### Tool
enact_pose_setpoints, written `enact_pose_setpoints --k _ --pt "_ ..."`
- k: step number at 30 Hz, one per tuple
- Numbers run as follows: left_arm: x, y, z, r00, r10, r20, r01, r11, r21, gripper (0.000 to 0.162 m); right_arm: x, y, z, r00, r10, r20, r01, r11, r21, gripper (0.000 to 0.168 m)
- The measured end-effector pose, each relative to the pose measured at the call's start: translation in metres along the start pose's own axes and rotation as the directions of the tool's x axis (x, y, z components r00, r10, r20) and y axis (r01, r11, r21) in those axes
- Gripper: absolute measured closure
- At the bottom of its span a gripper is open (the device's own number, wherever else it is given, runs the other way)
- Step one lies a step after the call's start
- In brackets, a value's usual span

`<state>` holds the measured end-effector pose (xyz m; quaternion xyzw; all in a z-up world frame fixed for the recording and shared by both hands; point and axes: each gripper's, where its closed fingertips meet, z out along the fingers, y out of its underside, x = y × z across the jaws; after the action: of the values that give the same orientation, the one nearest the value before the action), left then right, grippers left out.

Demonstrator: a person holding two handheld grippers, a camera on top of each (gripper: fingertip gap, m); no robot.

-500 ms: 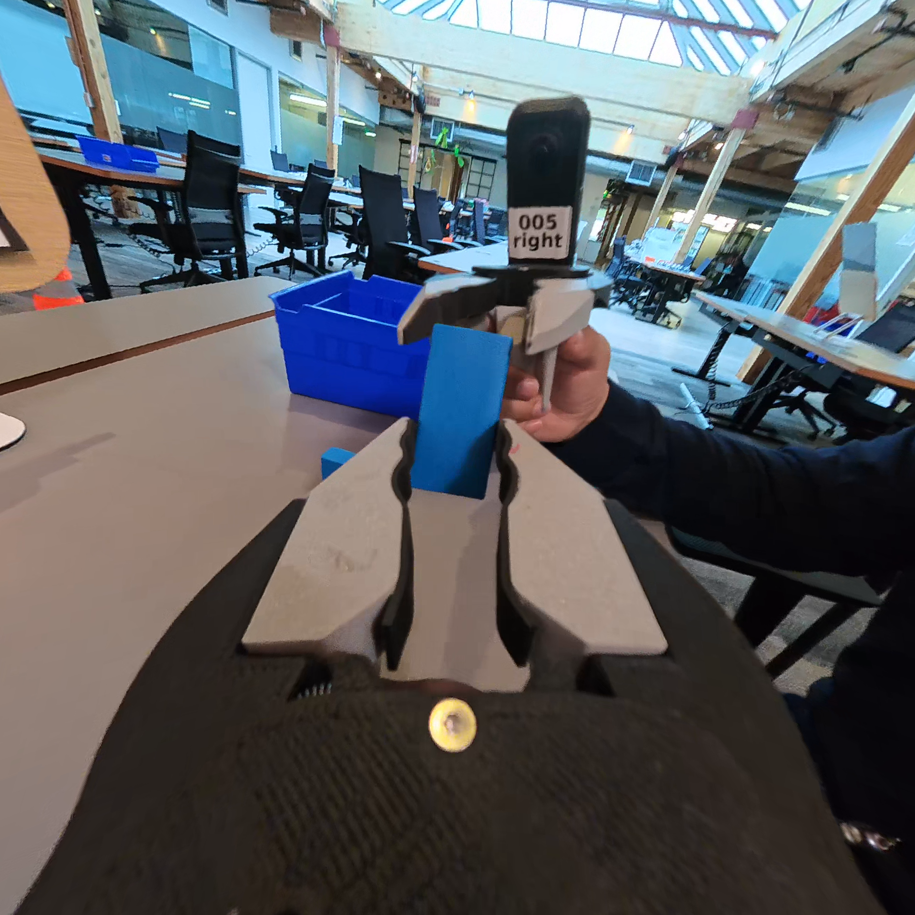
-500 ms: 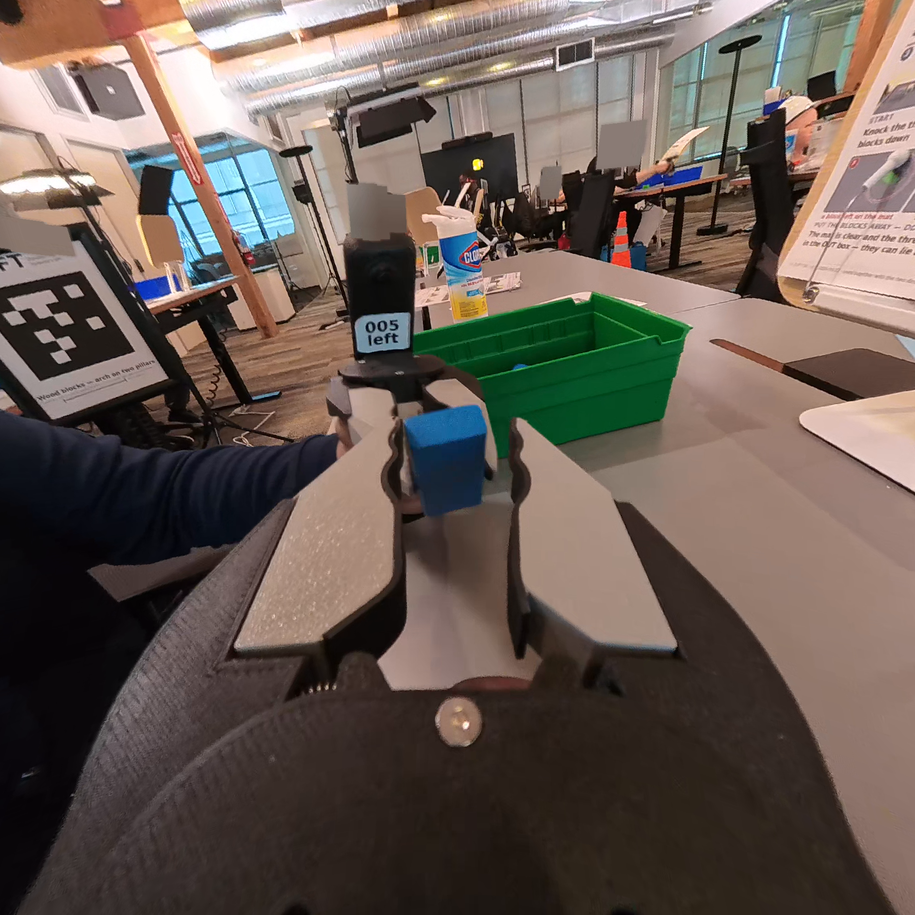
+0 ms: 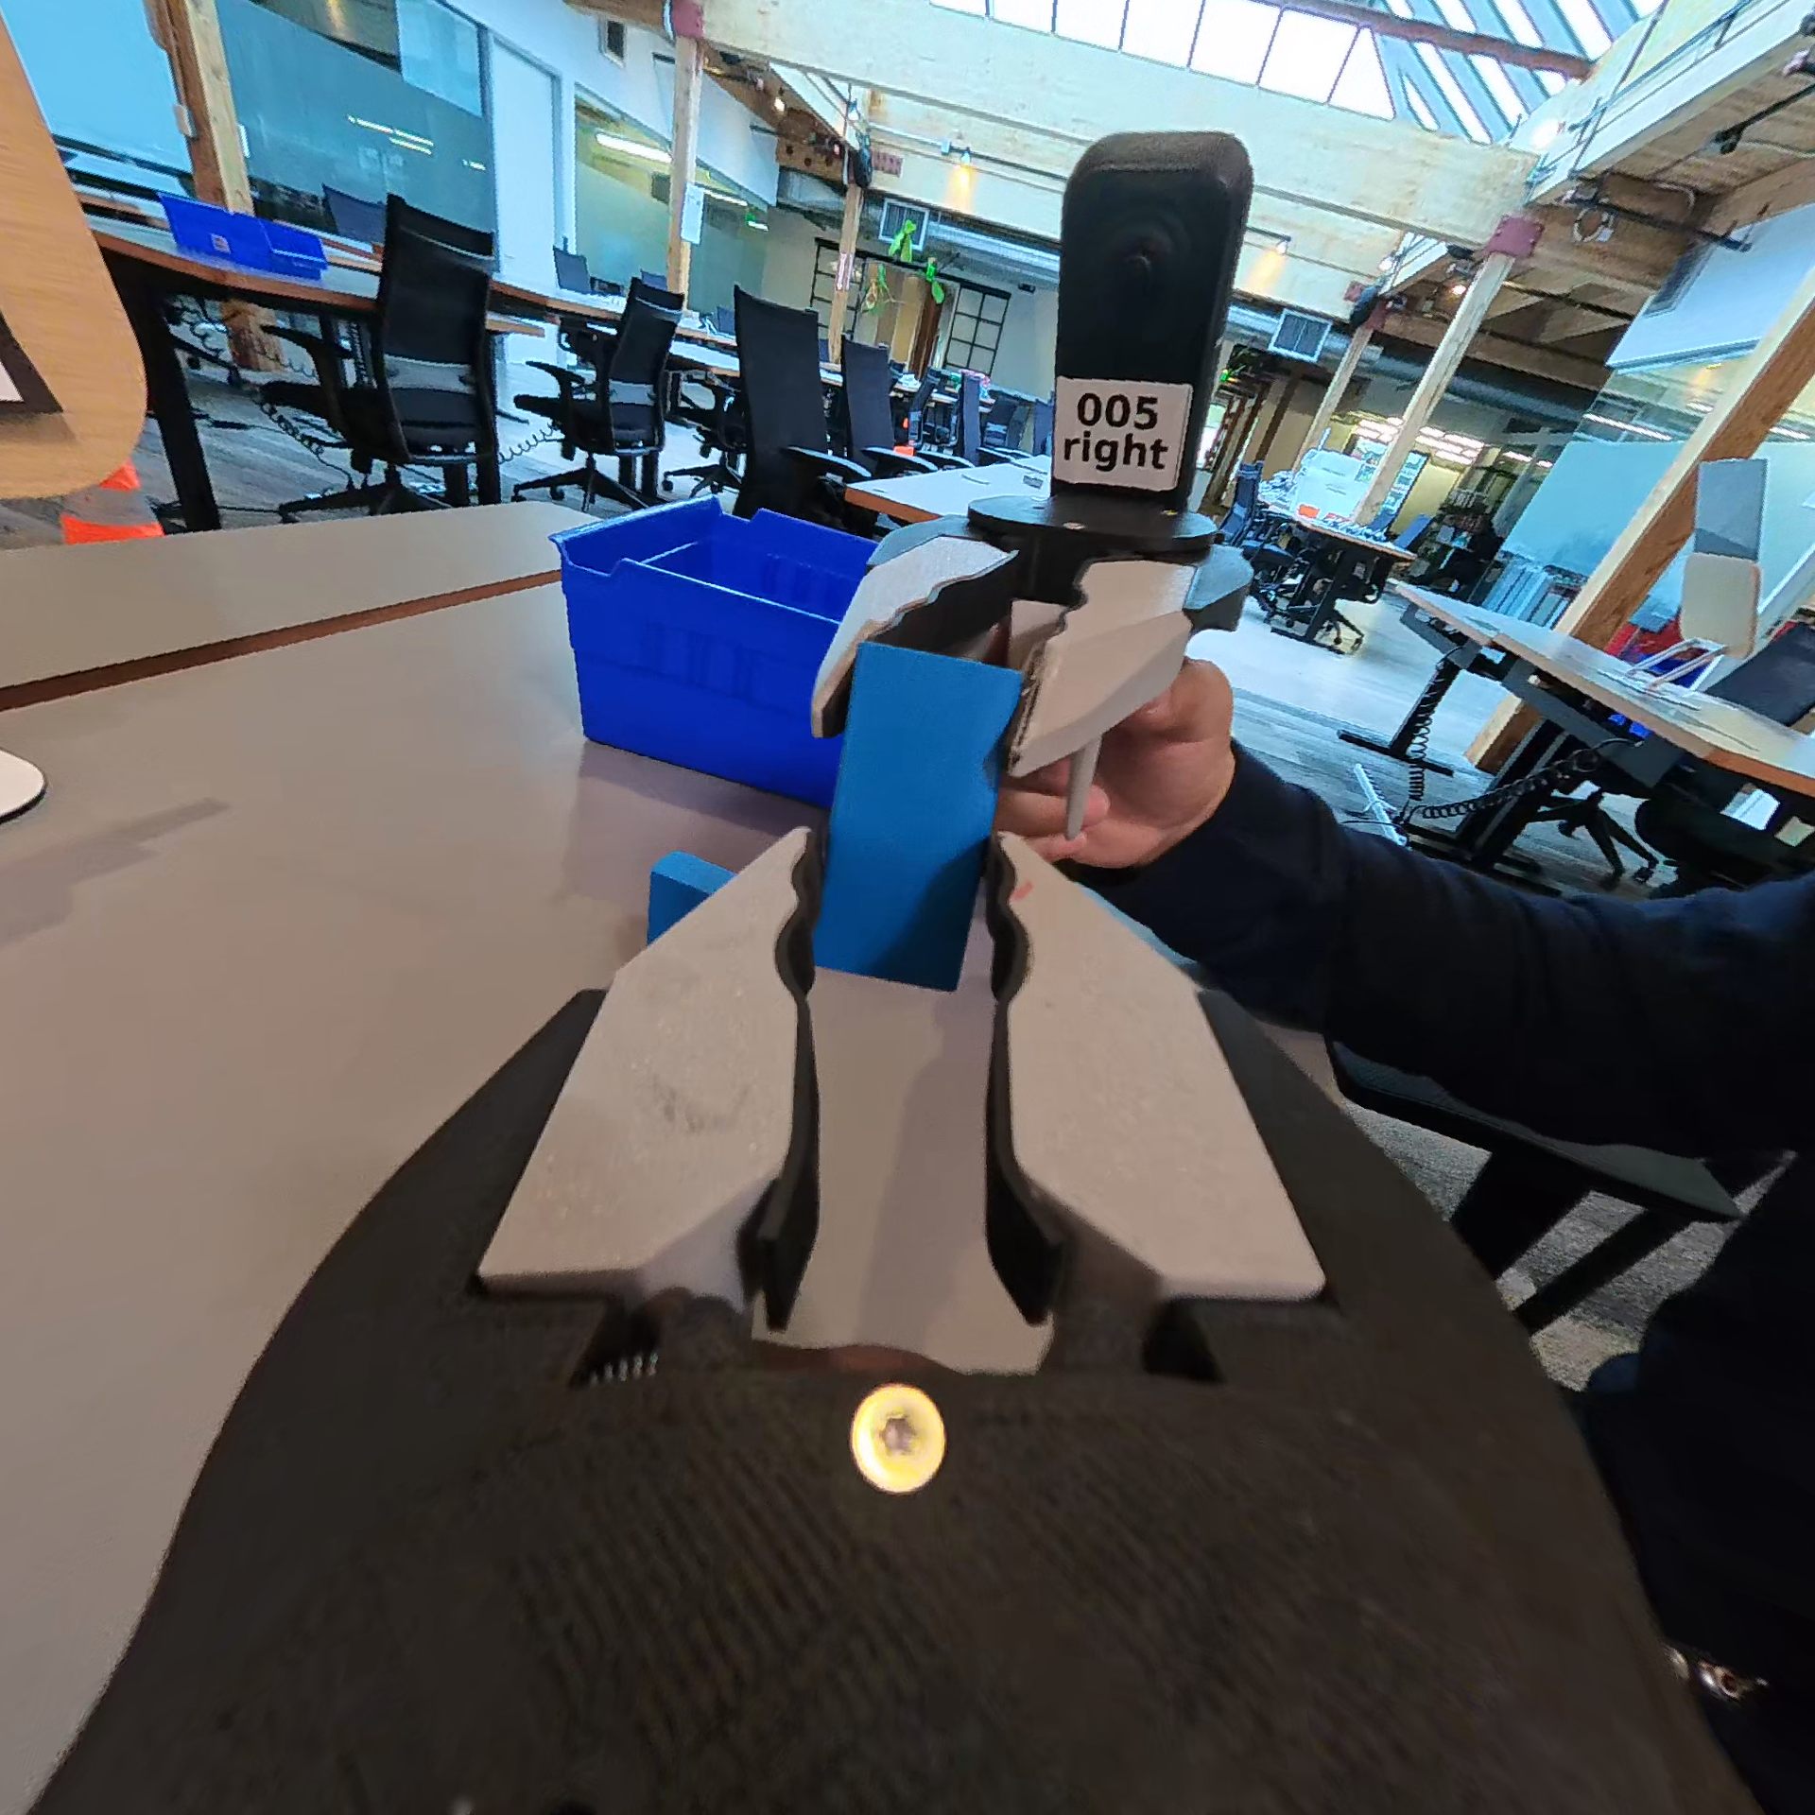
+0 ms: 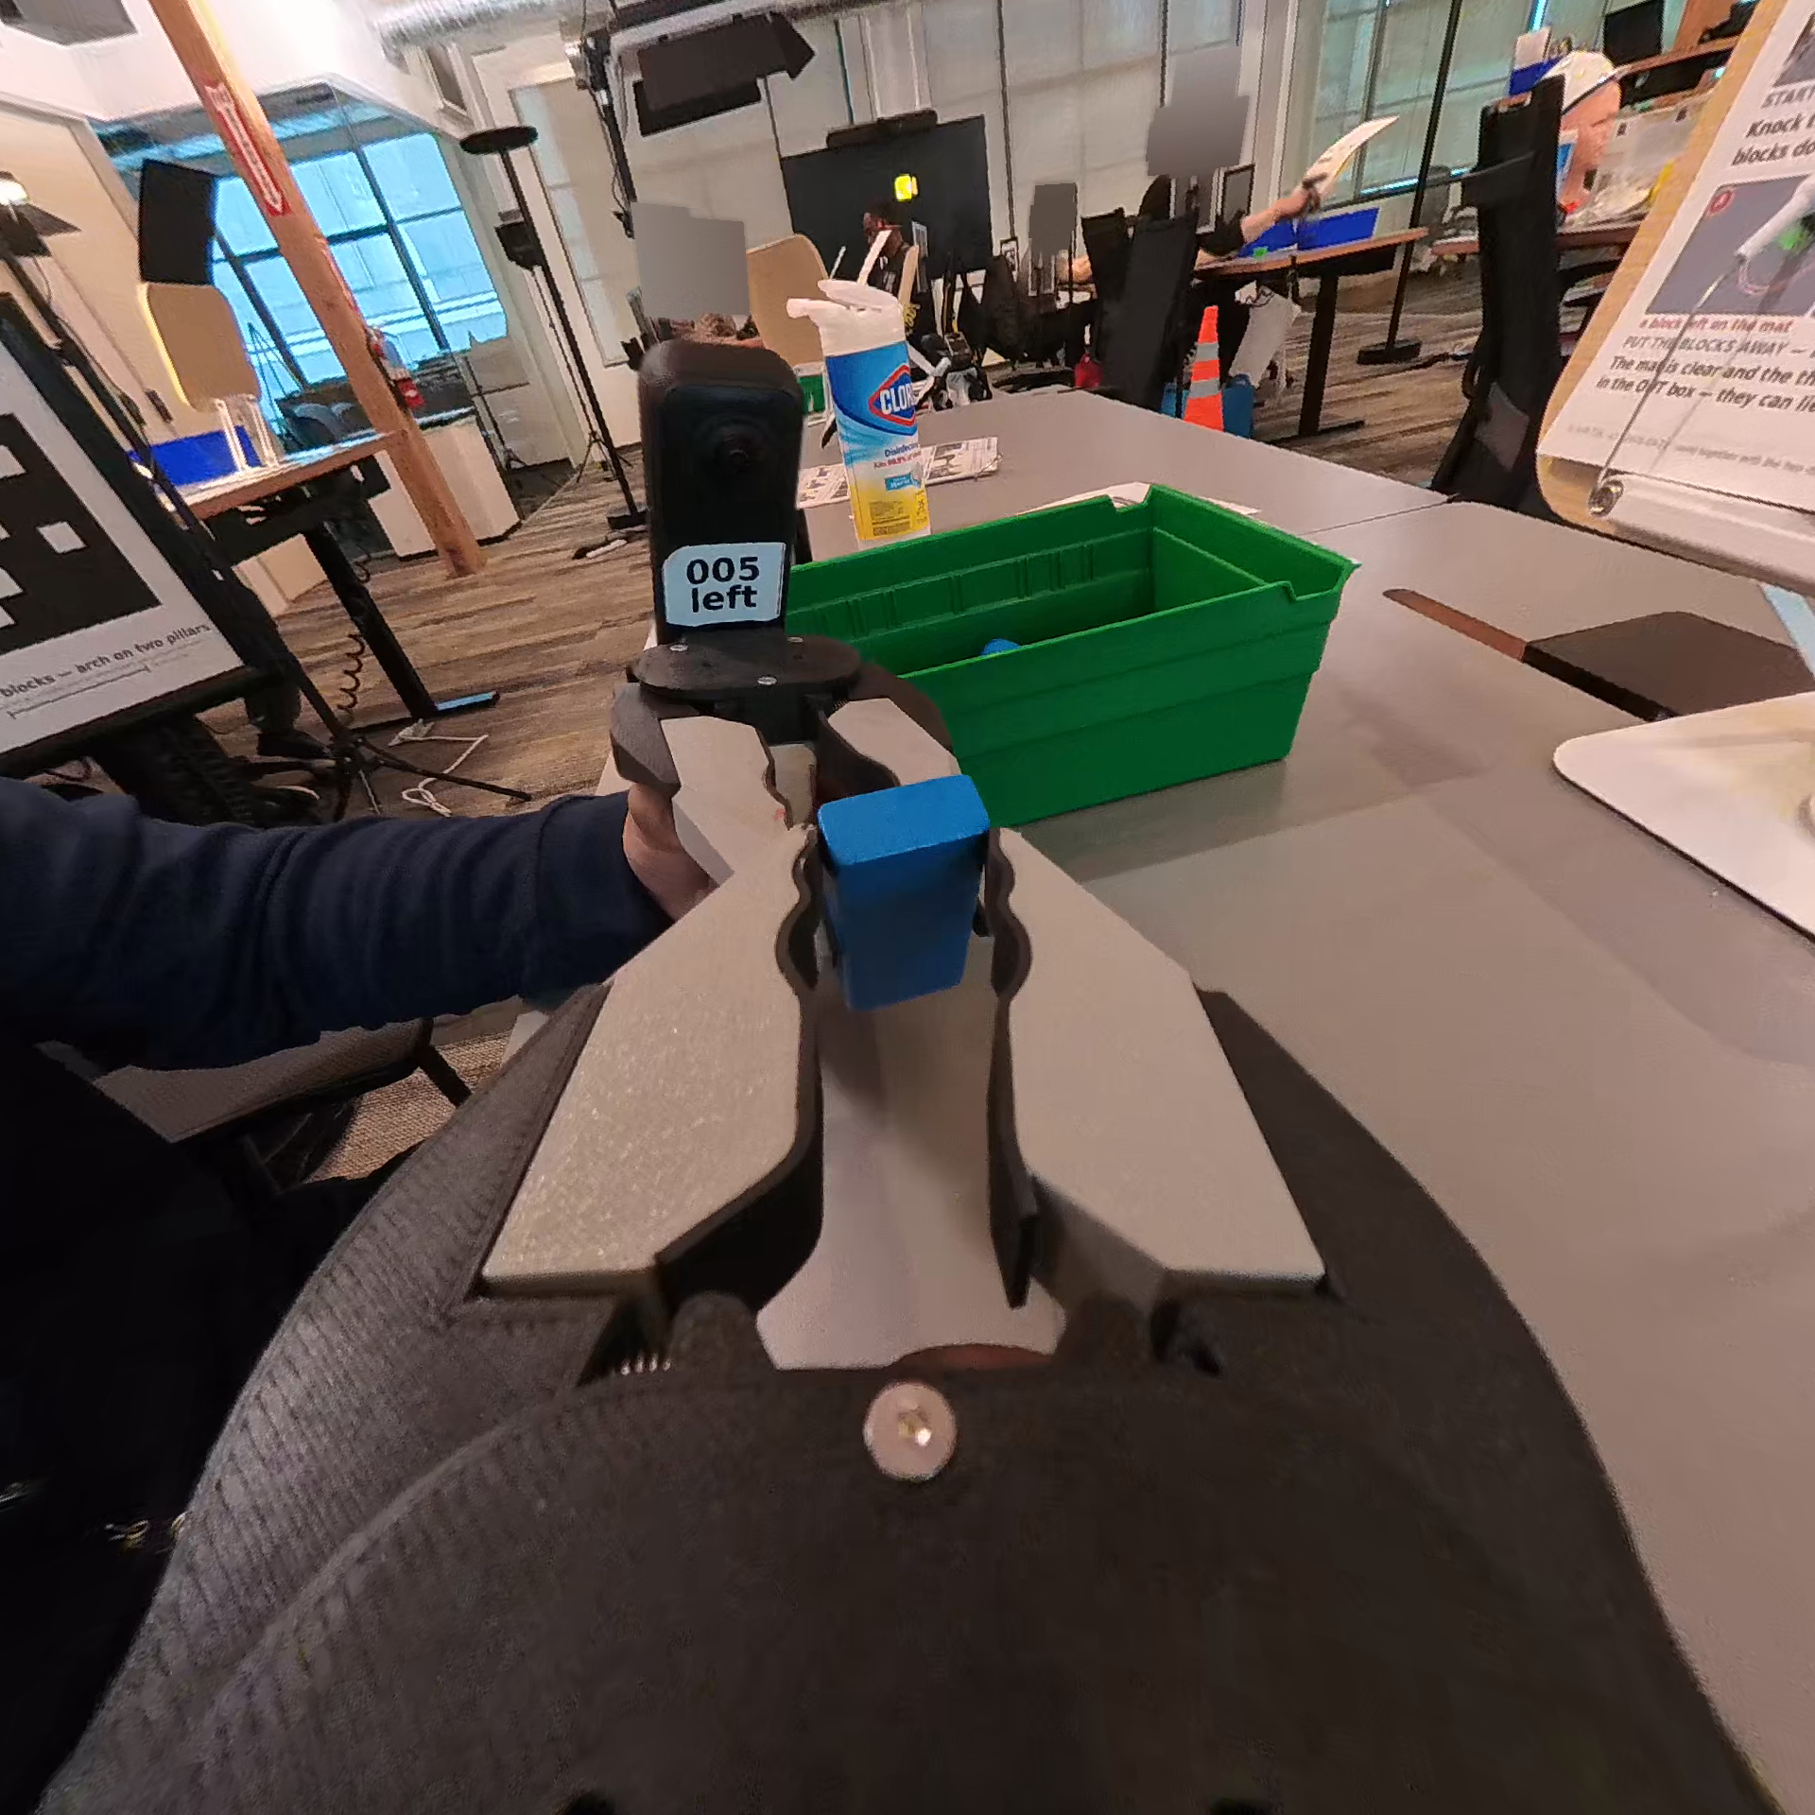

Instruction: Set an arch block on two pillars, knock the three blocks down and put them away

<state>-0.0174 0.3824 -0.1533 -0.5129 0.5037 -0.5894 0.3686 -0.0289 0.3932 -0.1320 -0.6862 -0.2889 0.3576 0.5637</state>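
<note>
Evidently standing up a pillar. Pinches block (image 3: pixel 908 786) near its top with right gripper (image 4: pixel 899 884), jaws closed on its narrow sides, presumably to steer the slight lean upright. Brackets the block's lower half with left gripper (image 3: pixel 899 884) from the opposite side, likely to steady it; cannot tell whether those jaws press or merely flank. Appears to rest the block's foot on table (image 3: pixel 295 884), though cannot confirm contact. Leaves second block (image 3: pixel 683 879) lying just left of it, blue bin (image 3: pixel 687 668) behind, green bin (image 4: pixel 1129 727) beyond on the opposite side.
</note>
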Motion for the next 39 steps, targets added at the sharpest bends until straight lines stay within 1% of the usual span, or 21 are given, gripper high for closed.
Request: enact_pose_setpoints --k 3,6,8,10,18,23,26,30,36,38,39 --pt "-0.002 0.006 0.002 0.999 0.035 0.025 -0.034 0.999 -0.037 0.132 0.001 0.006 0.002 1.000 0.006 -0.010 -0.007 0.999 -0.041 0.138" --pt "-0.001 0.019 0.007 0.997 0.075 0.033 -0.071 0.991 -0.110 0.132 0.002 0.016 0.006 1.000 0.005 -0.016 -0.007 0.996 -0.094 0.139" --pt "-0.005 0.029 0.010 0.994 0.096 0.055 -0.086 0.983 -0.163 0.131 0.005 0.027 0.008 0.999 -0.017 -0.036 0.011 0.988 -0.156 0.139" --pt "-0.008 0.034 0.011 0.991 0.113 0.069 -0.098 0.976 -0.193 0.131 0.007 0.032 0.009 0.998 -0.029 -0.047 0.020 0.983 -0.183 0.139" --pt "-0.006 0.027 0.008 0.992 0.105 0.063 -0.095 0.983 -0.156 0.131 0.006 0.033 0.008 0.999 0.033 -0.024 -0.037 0.983 -0.180 0.139" --pt "-0.003 0.018 0.005 0.995 0.094 0.044 -0.088 0.990 -0.113 0.131 0.003 0.022 0.005 0.996 0.085 0.017 -0.082 0.990 -0.112 0.138" --pt "-0.002 0.021 0.006 0.995 0.088 0.038 -0.082 0.989 -0.125 0.132 0.003 0.011 0.002 0.997 0.081 0.019 -0.080 0.996 -0.050 0.138" --pt "0.001 0.024 0.008 0.994 0.107 0.031 -0.102 0.985 -0.140 0.131 0.005 0.012 -0.001 0.998 0.067 0.013 -0.066 0.996 -0.051 0.155" --pt "0.001 0.024 0.009 0.994 0.102 0.034 -0.096 0.985 -0.140 0.132 0.001 0.012 0.001 0.996 0.082 0.035 -0.081 0.996 -0.045 0.148" --pt "0.001 0.023 0.009 0.995 0.098 0.031 -0.093 0.987 -0.134 0.132 0.002 0.011 0.001 0.996 0.086 0.031 -0.085 0.996 -0.040 0.150" --pt "0.002 0.023 0.009 0.995 0.097 0.027 -0.092 0.987 -0.134 0.132 0.004 0.011 0.000 0.997 0.081 0.022 -0.080 0.996 -0.042 0.154"
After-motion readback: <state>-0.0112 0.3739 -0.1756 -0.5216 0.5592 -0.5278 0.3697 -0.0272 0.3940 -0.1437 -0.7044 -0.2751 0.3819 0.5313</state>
